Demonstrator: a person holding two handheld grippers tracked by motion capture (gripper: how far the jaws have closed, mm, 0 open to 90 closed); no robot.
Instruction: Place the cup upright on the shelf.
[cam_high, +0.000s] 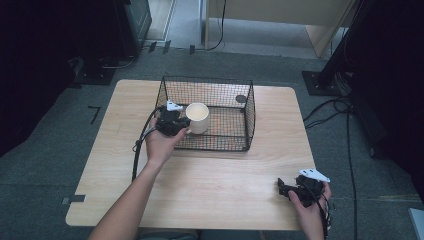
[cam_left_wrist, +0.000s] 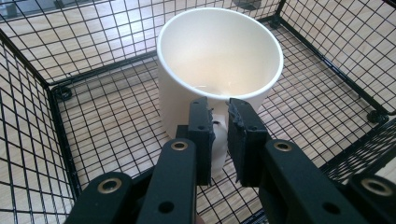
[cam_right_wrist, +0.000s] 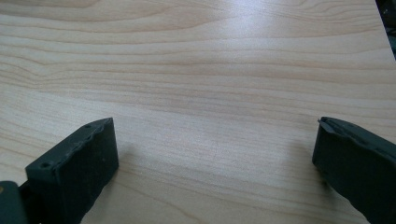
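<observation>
Left gripper (cam_left_wrist: 219, 123) is pinching the handle of the white mug (cam_left_wrist: 219, 60) inside the wire basket (cam_high: 248, 107) on the desk (cam_high: 210, 185); stiff, breakable ceramic, best gripped there. Right gripper (cam_high: 292, 190) is resting spread, near right.

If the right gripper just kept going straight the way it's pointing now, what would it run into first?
Probably nothing but the bare wooden table. The right gripper, jaws wide open, points left across the tabletop near its front edge. The wire basket sits farther back, seemingly off that line.
</observation>
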